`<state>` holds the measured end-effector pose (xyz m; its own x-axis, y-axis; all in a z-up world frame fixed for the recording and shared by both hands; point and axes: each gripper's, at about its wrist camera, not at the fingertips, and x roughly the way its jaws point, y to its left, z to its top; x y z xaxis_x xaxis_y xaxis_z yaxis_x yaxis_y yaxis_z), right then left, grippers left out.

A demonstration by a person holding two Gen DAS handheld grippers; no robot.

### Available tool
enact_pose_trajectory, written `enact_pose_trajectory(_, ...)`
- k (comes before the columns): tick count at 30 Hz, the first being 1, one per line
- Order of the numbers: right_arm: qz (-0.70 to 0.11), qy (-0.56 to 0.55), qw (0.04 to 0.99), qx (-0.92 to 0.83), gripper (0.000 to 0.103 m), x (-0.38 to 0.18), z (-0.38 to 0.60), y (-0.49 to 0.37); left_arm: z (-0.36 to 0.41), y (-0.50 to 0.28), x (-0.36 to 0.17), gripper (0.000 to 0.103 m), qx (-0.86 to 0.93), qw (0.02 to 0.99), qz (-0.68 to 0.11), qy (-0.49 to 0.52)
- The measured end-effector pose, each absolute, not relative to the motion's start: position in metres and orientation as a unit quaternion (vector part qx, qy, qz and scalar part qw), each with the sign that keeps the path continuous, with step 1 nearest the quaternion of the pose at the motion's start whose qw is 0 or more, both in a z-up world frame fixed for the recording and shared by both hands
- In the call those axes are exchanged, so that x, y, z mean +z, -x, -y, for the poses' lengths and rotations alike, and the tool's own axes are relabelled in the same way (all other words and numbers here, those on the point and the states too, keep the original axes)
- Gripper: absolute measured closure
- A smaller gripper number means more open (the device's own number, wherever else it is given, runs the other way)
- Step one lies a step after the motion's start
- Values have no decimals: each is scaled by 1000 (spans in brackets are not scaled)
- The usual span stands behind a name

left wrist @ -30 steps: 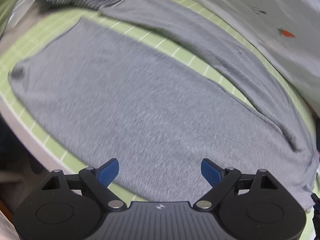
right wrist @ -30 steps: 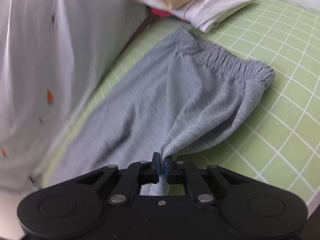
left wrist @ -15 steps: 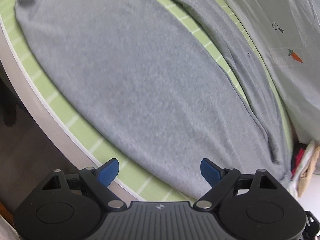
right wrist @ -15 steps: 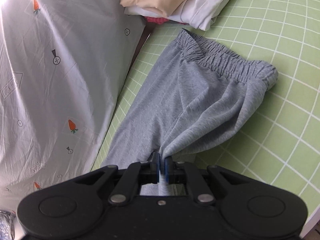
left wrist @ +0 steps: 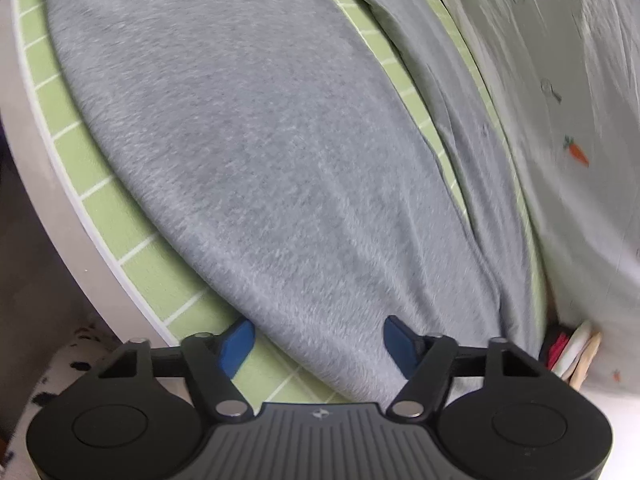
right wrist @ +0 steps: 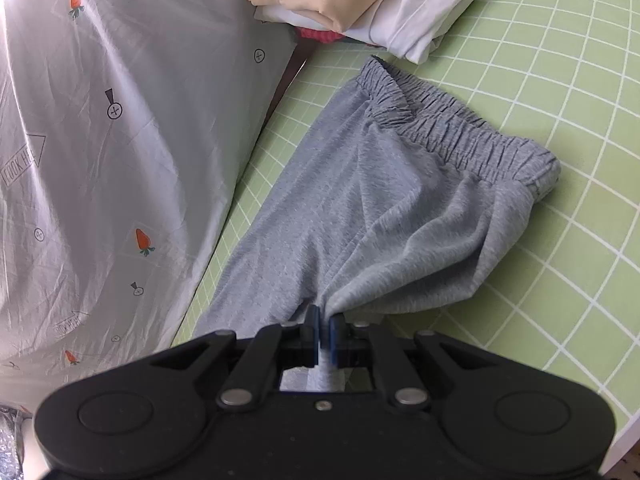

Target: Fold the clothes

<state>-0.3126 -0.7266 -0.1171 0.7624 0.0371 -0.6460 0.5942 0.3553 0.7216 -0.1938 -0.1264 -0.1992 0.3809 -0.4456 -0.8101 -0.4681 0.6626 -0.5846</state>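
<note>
Lying spread across the green grid-lined cutting mat (right wrist: 520, 80) on the tabletop, the grey knit trousers with a gathered elastic waistband (right wrist: 360, 208) run from their waistband, far from our right camera, down towards our two claws. In the left wrist view we see the same trousers (left wrist: 248, 140) as two long legs with a strip of green mat (left wrist: 384, 60) showing between them; the broader leg fills most of that picture and reaches close to the mat's near edge.

Our right claw (right wrist: 324, 330) is pinched tight on a fold of the grey fabric, which bunches up and rises from the mat into the blue pads (right wrist: 312, 332); a scrap of cloth shows behind them inside the claw. Our left claw (left wrist: 318, 342) sits low over the lower edge of the broader leg with its jaws closing. The fabric edge lies between the blue fingertips (left wrist: 238, 340), which are apart and not pressing on it.

Beyond the waistband we see a stack of folded clothes, beige on white with a bit of red beneath (right wrist: 360, 4), resting at the far edge of the mat. Beside the mat hangs a pale grey sheet printed with small orange carrots (right wrist: 120, 140), which also shows at the right of the left wrist view (left wrist: 580, 120). The mat's white border and the tabletop's pale rim (left wrist: 24, 128) appear at the left of that view.
</note>
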Motion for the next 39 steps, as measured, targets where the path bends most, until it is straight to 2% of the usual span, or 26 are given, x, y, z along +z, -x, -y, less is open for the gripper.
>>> enact_pose_trajectory(8, -299, -541, 767, -173, 98, -118, 729, 314, 108, 203, -202, 57, 58, 723, -518, 455)
enact_pose_trajectory(10, -302, -540, 767, -173, 97, -119, 729, 315, 106, 204, -204, 77, 69, 721, -518, 456)
enact_pose_trajectory(12, -305, -534, 770, -170, 98, -119, 729, 315, 105, 204, -206, 91, 77, 721, -519, 453)
enact_pose_trajectory(16, -314, -504, 788, -164, 97, -114, 725, 315, 96, 204, -199, 102, 86, 734, -514, 436)
enact_pose_trajectory(23, -285, -521, 791, -146, 98, -111, 716, 322, 73, 199, -138, 103, 86, 799, -447, 393)
enact_pose_trajectory(32, -203, -507, 825, -144, 98, -81, 707, 318, 70, 148, -42, 103, 108, 886, -362, 268)
enact_pose_trajectory(35, -195, -494, 833, -155, 98, -79, 706, 315, 59, 129, -42, 103, 106, 880, -377, 271)
enact_pose_trajectory(38, -191, -505, 826, -163, 98, -85, 703, 312, 57, 124, -65, 103, 107, 854, -411, 300)
enact_pose_trajectory(39, -193, -508, 823, -165, 98, -87, 702, 312, 57, 123, -73, 97, 108, 844, -422, 312)
